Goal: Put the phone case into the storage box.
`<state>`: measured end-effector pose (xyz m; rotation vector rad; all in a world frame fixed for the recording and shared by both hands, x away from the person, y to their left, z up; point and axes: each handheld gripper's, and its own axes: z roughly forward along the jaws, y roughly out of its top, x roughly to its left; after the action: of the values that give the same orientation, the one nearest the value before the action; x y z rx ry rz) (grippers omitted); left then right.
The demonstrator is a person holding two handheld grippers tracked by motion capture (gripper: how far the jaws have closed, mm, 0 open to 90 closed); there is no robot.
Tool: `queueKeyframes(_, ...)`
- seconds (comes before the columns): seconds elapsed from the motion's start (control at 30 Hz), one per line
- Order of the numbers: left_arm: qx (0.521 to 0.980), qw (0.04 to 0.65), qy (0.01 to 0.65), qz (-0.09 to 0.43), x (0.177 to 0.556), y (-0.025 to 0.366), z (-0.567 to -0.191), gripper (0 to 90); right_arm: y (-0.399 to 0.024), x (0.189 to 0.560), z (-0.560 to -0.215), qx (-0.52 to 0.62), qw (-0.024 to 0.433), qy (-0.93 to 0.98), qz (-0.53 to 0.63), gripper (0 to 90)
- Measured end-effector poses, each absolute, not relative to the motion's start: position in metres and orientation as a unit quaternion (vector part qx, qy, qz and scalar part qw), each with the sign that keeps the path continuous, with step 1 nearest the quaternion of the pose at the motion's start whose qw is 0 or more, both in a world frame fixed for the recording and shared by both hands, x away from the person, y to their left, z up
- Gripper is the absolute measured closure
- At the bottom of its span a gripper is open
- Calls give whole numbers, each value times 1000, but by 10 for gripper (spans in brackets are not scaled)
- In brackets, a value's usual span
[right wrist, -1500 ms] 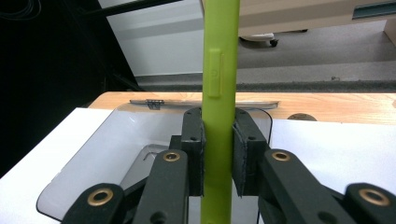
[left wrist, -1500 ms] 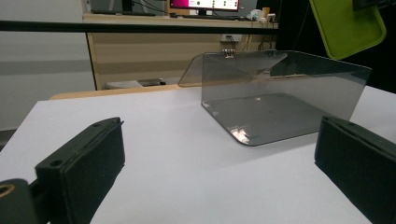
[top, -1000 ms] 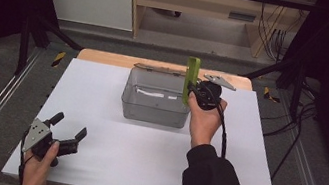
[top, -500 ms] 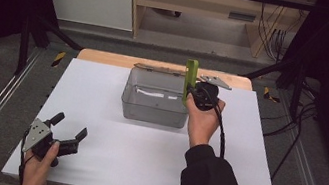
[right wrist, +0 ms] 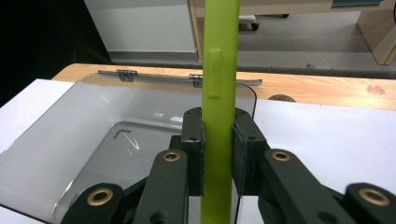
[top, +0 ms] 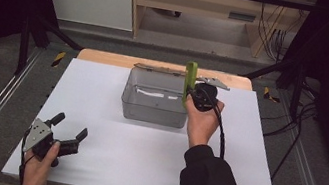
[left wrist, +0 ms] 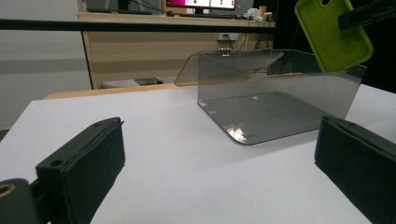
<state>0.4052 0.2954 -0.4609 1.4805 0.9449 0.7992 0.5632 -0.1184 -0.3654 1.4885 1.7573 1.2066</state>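
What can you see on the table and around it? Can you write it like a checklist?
Surface: white table top, wooden edge at the back.
Job's things: green phone case held upright over the right end of the clear box; box lid open.
Clutter: nothing seen.
Grippers: right gripper shut on the case; left gripper open near the front left corner.
Cables: black cable trails from the right gripper.
Surroundings: wooden furniture, floor cables, dark frame bars.

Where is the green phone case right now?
In the high view the green phone case stands on edge, clamped in the right hand-held gripper, just above the right rim of the clear box at the table's far middle.
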Motion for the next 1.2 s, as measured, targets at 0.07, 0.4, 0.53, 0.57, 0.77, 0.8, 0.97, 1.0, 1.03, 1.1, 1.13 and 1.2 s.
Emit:
queueKeyframes(0.07, 630, 570, 403, 340, 405, 295, -461, 16, -118, 564, -366, 552, 267, 652, 445, 773)
queueKeyframes(0.4, 632, 570, 402, 339, 405, 295, -461, 16, -120, 566, -368, 554, 265, 655, 439, 772)
queueKeyframes(0.53, 632, 570, 401, 338, 405, 294, -461, 16, -119, 566, -369, 554, 263, 657, 438, 773)
queueKeyframes(0.57, 632, 570, 401, 338, 405, 294, -461, 16, -119, 567, -369, 554, 263, 657, 438, 772)
queueKeyframes(0.77, 633, 571, 398, 339, 405, 294, -461, 16, -118, 568, -371, 556, 259, 661, 433, 772)
queueKeyframes(0.8, 633, 571, 397, 339, 405, 294, -461, 16, -117, 568, -371, 556, 258, 662, 432, 772)
queueKeyframes(0.97, 635, 571, 396, 339, 405, 294, -461, 16, -116, 570, -373, 558, 253, 664, 428, 772)
queueKeyframes(1.0, 635, 571, 396, 339, 405, 293, -461, 16, -116, 570, -374, 559, 251, 664, 428, 772)
queueKeyframes(1.03, 635, 571, 396, 339, 405, 294, -461, 16, -116, 571, -374, 559, 251, 665, 427, 772)
queueKeyframes(1.1, 635, 571, 395, 338, 405, 294, -461, 16, -115, 572, -375, 560, 250, 665, 426, 772)
queueKeyframes(1.13, 635, 571, 396, 338, 405, 294, -461, 16, -115, 572, -375, 560, 250, 665, 425, 772)
queueKeyframes(1.2, 635, 571, 396, 338, 405, 294, -461, 16, -115, 573, -376, 561, 250, 666, 424, 771)
